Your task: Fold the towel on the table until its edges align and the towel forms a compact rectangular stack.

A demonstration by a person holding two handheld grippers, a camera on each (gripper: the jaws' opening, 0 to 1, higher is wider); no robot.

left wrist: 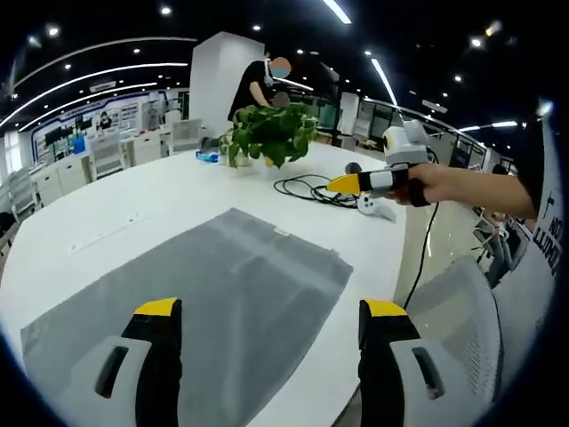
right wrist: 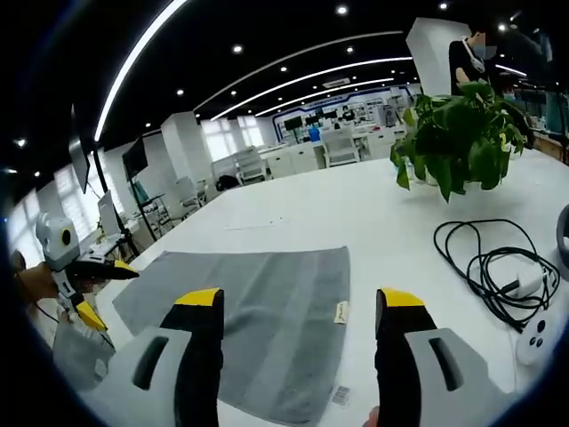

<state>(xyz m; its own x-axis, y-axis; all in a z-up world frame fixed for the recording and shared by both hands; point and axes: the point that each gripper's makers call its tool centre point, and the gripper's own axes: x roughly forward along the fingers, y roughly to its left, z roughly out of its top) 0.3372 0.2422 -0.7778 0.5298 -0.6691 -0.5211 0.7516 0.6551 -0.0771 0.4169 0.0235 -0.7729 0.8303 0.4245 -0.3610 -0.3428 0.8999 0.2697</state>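
— What's under my left gripper?

— The grey towel, spread flat on the white table. It is a thin woven rectangle, unfolded. Your jaws are wide apart and hold nothing.

— Further right I see a leafy green plant, then a coiled black cable.

— And my right gripper, in a hand over the far side; its yellow tips look together there.

— From its own camera?

— There the right gripper hangs over the towel, jaws apart and empty. The glossy plant, the cable and a white remote lie to the right.
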